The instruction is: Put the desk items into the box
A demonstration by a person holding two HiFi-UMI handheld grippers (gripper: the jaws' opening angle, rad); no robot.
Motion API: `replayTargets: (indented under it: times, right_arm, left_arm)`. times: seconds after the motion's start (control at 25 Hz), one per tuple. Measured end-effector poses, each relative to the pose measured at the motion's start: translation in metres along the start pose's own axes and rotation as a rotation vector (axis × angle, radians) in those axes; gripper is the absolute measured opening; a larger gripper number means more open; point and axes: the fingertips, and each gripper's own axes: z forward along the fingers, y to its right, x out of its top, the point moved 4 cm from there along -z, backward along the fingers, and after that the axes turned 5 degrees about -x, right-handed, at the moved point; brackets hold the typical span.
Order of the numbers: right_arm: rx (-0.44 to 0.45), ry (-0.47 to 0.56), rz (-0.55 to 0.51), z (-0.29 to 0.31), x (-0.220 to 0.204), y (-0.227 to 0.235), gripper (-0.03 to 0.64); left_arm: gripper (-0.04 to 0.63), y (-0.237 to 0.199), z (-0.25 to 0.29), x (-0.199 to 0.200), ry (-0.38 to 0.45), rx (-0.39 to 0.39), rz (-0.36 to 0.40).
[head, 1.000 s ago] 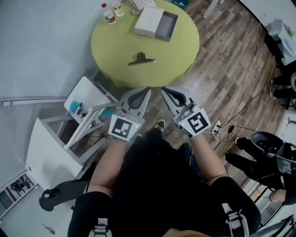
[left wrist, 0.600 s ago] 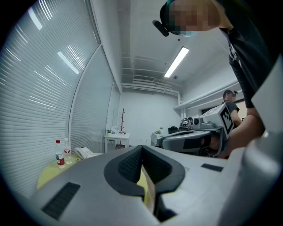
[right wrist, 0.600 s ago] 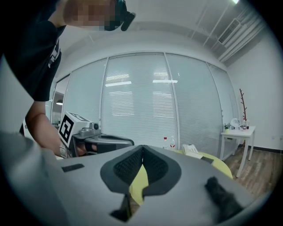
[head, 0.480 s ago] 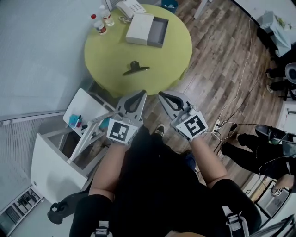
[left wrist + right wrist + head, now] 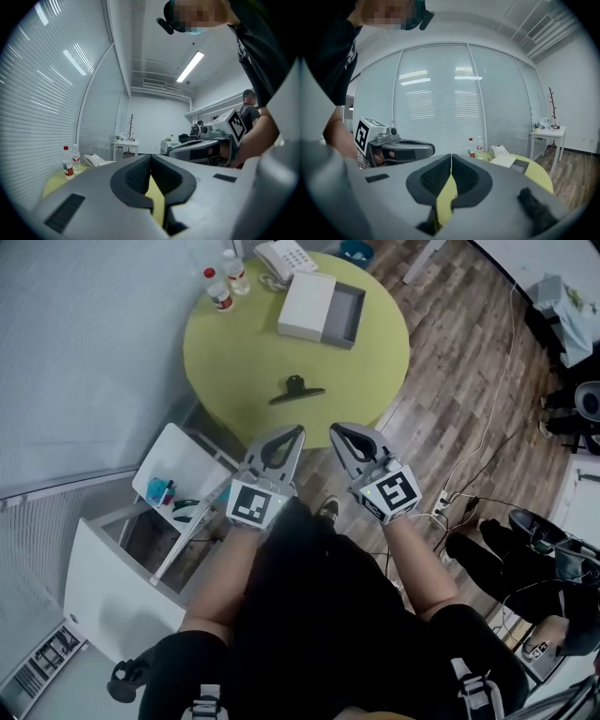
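Both grippers were held side by side, short of the near edge of the round yellow-green table (image 5: 244, 352), with their tips just over the wood floor (image 5: 441, 381). The left gripper (image 5: 299, 430) was seen with its jaws pressed together and nothing between them. The right gripper (image 5: 335, 430) was likewise closed on nothing. The same was shown in the left gripper view (image 5: 150, 157) and in the right gripper view (image 5: 451, 156), where only a strip of the tabletop was seen through the gap below the touching pads.

A black clip (image 5: 296, 390) was found close to the table's near edge, straight ahead of the left gripper. A wide bare stretch of tabletop was left between the clip and the open box (image 5: 322, 310), which was set toward the far right rim with its white lid part beside the grey tray. The far left rim was taken up by the bottles (image 5: 220, 296), and a white telephone (image 5: 286, 257) was placed at the far edge, near the box.

To the right of the table, open floor was seen, crossed by thin cables (image 5: 487, 427). To the left, a white shelf unit (image 5: 183, 451) was stood close beside the left gripper, under the table's edge.

Counted: one box, one clip, two bottles, one telephone, two grippers.
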Motion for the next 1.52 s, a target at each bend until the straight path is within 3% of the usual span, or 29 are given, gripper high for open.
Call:
replayTargets:
  times: [0.16,0.6,1.08,1.28,1.52]
  right_arm:
    - [-0.022,-0.026,0.013,0.027,-0.002,-0.001,0.018]
    - [-0.086,-0.105,0.053,0.081,-0.025,0.014,0.02]
    - [-0.079,-0.207,0.101,0.144,-0.082,0.049,0.02]
    - [-0.09,-0.278,0.124,0.17,-0.115,0.06,0.021]
    - [-0.141,-0.348,0.164,0.196,-0.147,0.074,0.109]
  left_arm:
    - [0.009,-0.027,-0.004,-0.009,-0.039,0.01,-0.004]
    - [0.009,-0.076,0.003,-0.031,-0.031,0.02,-0.043]
    - [0.009,-0.121,0.034,-0.069,-0.07,0.09,-0.038]
    - [0.009,-0.135,0.051,-0.089,-0.05,0.103,-0.035]
    - [0.009,-0.151,0.07,-0.111,-0.048,0.112,-0.05]
